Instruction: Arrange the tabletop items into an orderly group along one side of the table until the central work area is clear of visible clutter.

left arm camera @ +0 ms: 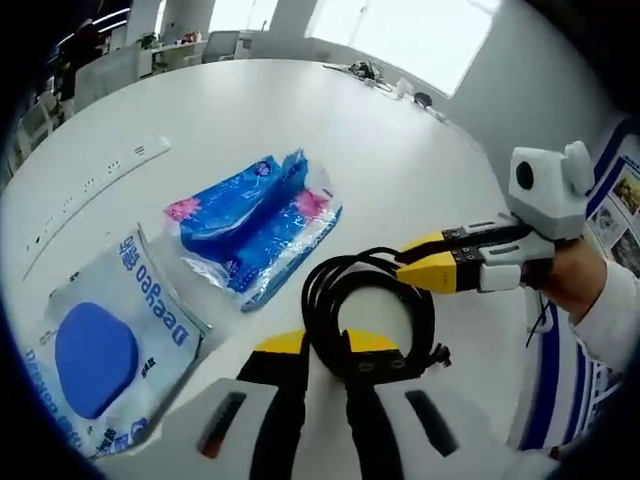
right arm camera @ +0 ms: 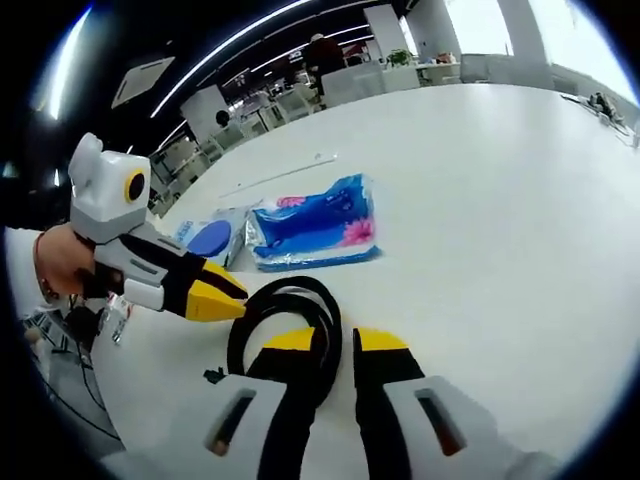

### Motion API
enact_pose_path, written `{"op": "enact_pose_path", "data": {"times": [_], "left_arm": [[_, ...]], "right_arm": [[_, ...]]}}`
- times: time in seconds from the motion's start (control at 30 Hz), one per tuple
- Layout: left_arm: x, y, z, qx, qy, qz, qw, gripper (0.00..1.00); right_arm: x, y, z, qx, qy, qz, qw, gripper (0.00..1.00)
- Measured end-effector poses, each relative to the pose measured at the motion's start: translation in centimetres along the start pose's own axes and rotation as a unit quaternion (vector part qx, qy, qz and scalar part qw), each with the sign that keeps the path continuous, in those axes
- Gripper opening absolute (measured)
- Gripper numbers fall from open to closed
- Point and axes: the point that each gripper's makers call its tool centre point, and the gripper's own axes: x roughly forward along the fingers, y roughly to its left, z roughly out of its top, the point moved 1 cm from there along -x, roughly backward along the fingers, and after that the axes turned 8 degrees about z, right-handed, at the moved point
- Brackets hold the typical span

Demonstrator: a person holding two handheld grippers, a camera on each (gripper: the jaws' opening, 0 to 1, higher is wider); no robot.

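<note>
Your left gripper [left arm camera: 322,346] pinched the coiled black cable [left arm camera: 368,305] at lower centre on the white tabletop [left arm camera: 300,110]; right gripper [right arm camera: 333,342] nearly closed w/ cable betw. jaws, grip unclear.

Background of a large office: bright windows [left arm camera: 400,30] behind the far edge of the white table [right arm camera: 500,180], rows of desks and chairs [right arm camera: 290,100], linear ceiling lights [right arm camera: 230,45], and a wall poster [left arm camera: 622,200].
</note>
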Motion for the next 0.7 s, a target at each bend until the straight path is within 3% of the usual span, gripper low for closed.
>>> {"op": "enact_pose_path", "data": {"times": [0.17, 0.7], "left_arm": [[-0.4, -0.2, 0.4, 0.002, -0.008, -0.003, 1.0000, 0.18], [-3.1, 0.0, 1.7, 0.002, -0.034, -0.008, 0.9994, 0.37]], "right_arm": [[-0.3, 0.3, 0.5, -0.002, -0.005, 0.000, 1.0000, 0.22], [-1.8, 2.5, 2.0, -0.025, -0.009, 0.002, 0.9996, 0.32]]}}
